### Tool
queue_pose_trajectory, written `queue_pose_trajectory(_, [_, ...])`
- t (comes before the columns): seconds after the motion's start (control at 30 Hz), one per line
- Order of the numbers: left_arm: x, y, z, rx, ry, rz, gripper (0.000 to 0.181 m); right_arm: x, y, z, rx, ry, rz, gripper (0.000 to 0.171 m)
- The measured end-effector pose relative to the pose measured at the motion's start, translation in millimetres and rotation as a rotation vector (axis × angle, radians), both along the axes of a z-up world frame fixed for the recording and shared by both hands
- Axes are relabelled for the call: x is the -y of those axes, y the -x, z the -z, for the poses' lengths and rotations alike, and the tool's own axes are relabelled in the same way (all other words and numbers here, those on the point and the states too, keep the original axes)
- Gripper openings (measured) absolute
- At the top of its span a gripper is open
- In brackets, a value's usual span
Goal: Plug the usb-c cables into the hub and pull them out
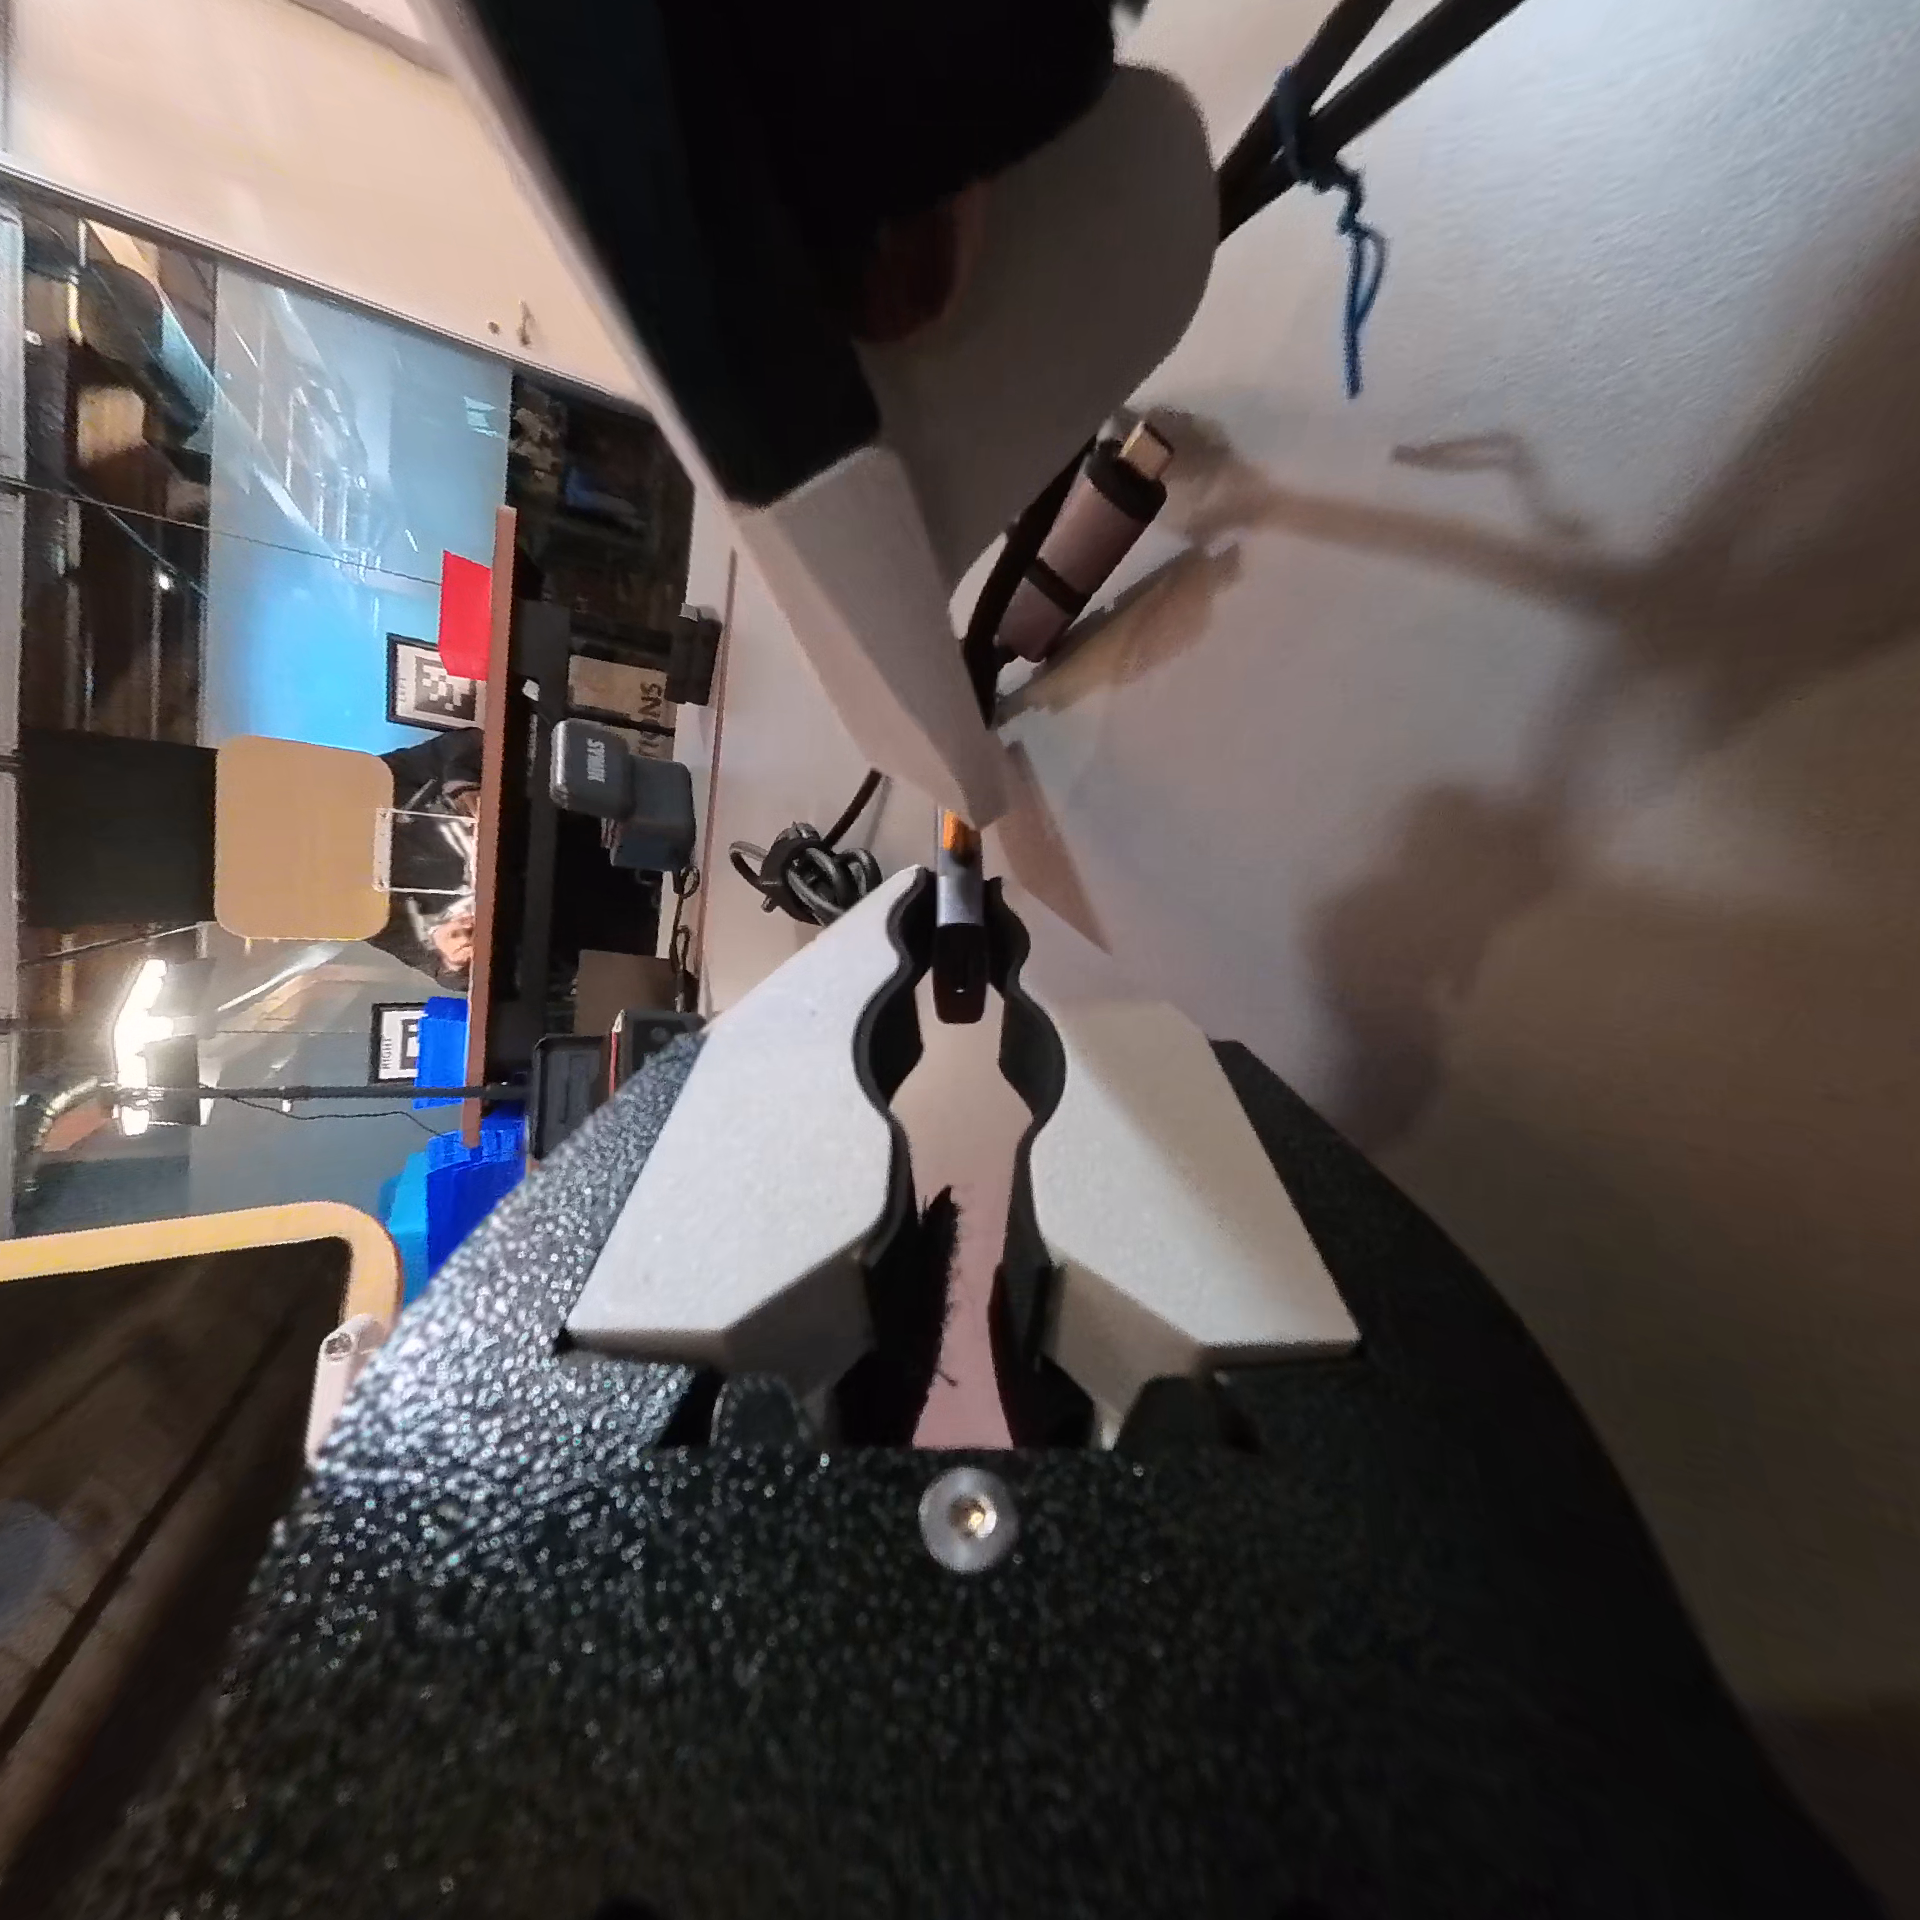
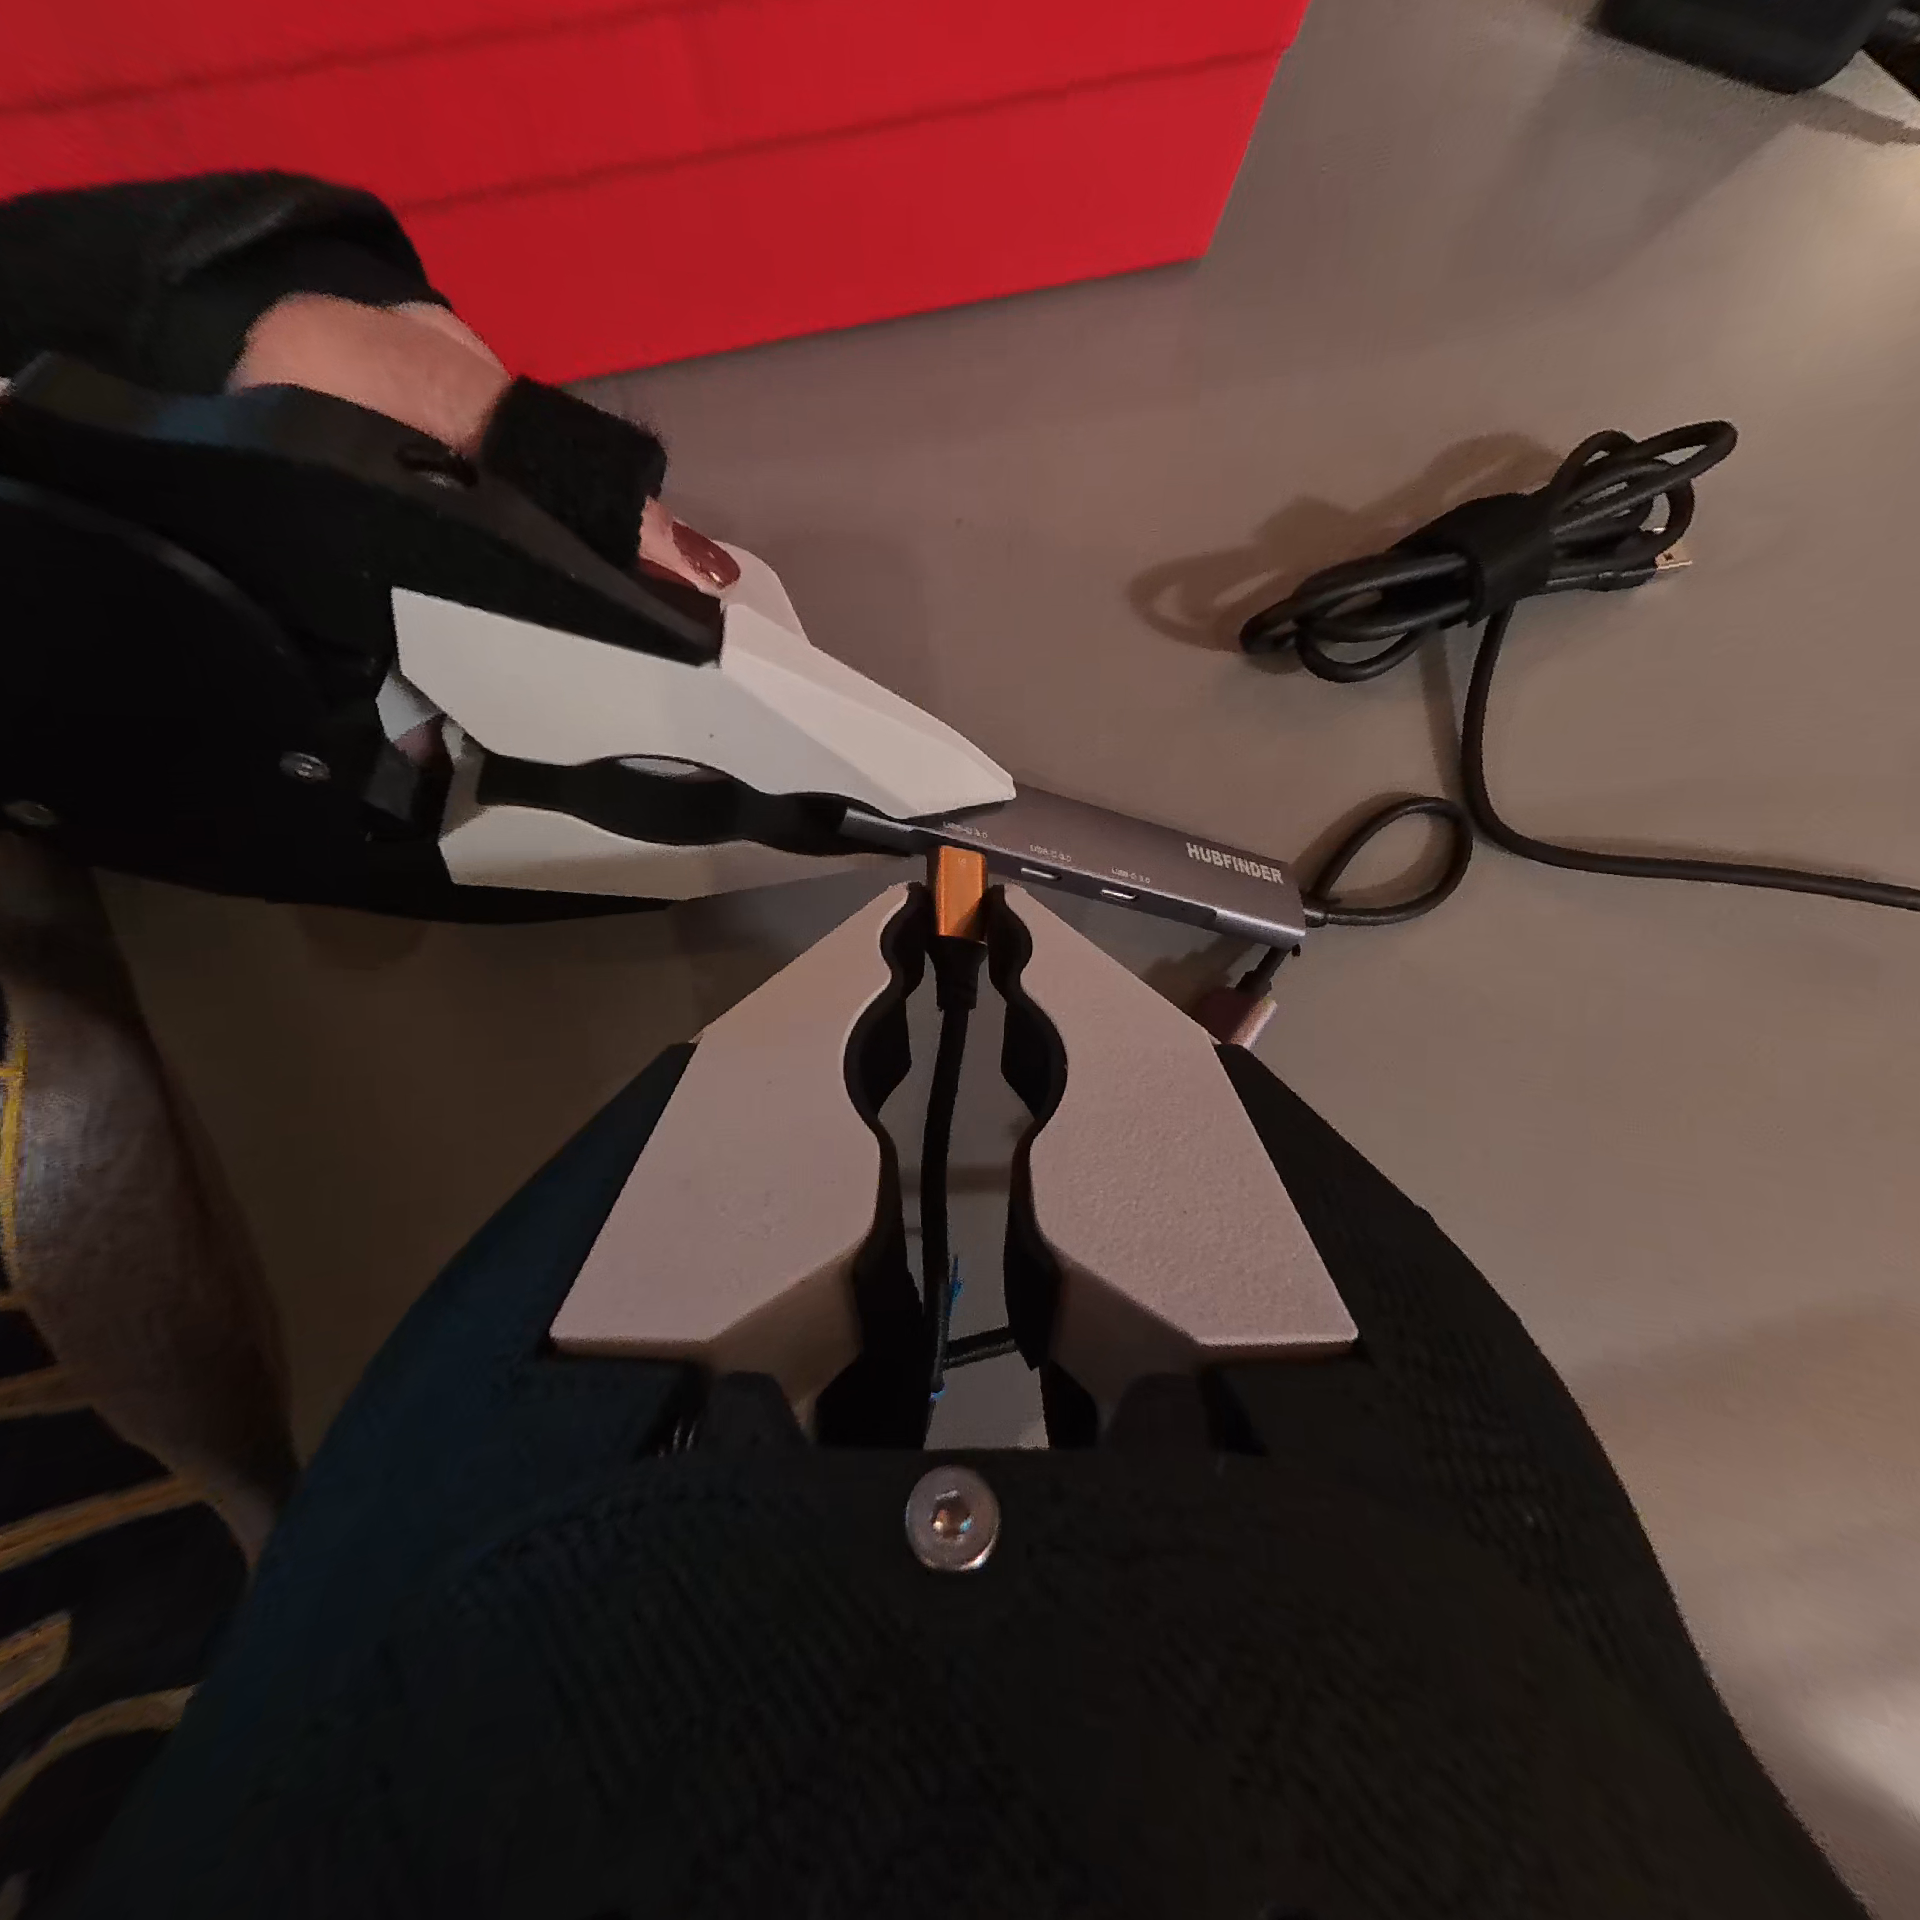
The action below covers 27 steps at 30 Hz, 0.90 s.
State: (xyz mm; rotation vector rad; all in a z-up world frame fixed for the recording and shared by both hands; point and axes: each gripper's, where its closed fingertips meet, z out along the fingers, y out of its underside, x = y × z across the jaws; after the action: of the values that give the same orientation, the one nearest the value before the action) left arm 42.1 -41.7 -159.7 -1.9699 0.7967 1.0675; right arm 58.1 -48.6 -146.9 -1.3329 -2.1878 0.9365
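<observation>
**Plug meeting the hub**

The right gripper (image 2: 954,914) is squeezing the orange plug (image 2: 956,902) at the hub (image 2: 1132,854), near the table (image 2: 1558,1143) middle. The left gripper (image 2: 894,821) is pinching the hub's end. The plug looks small, hard and slippery; holding its shell seems best.

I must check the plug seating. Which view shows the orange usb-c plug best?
The right wrist view: the orange usb-c plug meets the hub, clamped in the right gripper. The left wrist view shows only a sliver of it.
</observation>
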Motion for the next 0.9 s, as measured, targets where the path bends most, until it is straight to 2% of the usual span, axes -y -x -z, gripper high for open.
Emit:
queue_pose_trajectory(0.2, [0.1, 1.7, 1.6, 0.001, 0.000, -0.008, 0.007, -0.2, 2.4, 0.4, -0.034, -0.012, 0.021, 0.010])
queue_pose_trajectory(0.3, [0.6, 2.7, 0.5, 0.080, -0.022, 0.021, 0.007, 0.4, 2.8, -5.2, -0.059, -0.001, -0.008, 0.011])
queue_pose_trajectory(0.33, [1.3, 2.5, 0.4, 0.091, -0.025, 0.028, 0.007, -2.2, 2.5, -13.6, -0.068, 0.002, -0.017, 0.017])
queue_pose_trajectory(0.43, [5.3, 4.9, 1.9, -0.013, -0.008, 0.050, 0.007, -39.4, 10.4, -56.1, -0.137, -0.050, 0.048, 0.032])
queue_pose_trajectory(0.53, [4.4, 6.6, 2.1, -0.043, -0.002, 0.044, 0.007, -99.5, 23.7, -73.8, -0.093, -0.105, 0.215, 0.040])
queue_pose_trajectory(0.63, [5.6, 10.2, 1.5, -0.055, -0.001, 0.041, 0.007, -154.0, 48.6, -59.1, 0.008, -0.012, 0.447, 0.049])
queue_pose_trajectory(0.73, [6.5, 13.4, 1.0, -0.053, 0.000, 0.031, 0.007, -167.6, 65.1, -25.0, 0.118, 0.221, 0.554, 0.049])
queue_pose_trajectory(0.8, [7.1, 13.9, 1.0, -0.059, 0.002, 0.029, 0.007, -168.9, 77.8, -8.5, 0.127, 0.392, 0.608, 0.049])
queue_pose_trajectory(0.9, [7.2, 12.7, 0.5, -0.075, 0.004, 0.034, 0.007, -179.6, 94.5, 9.6, 0.109, 0.537, 0.699, 0.048])
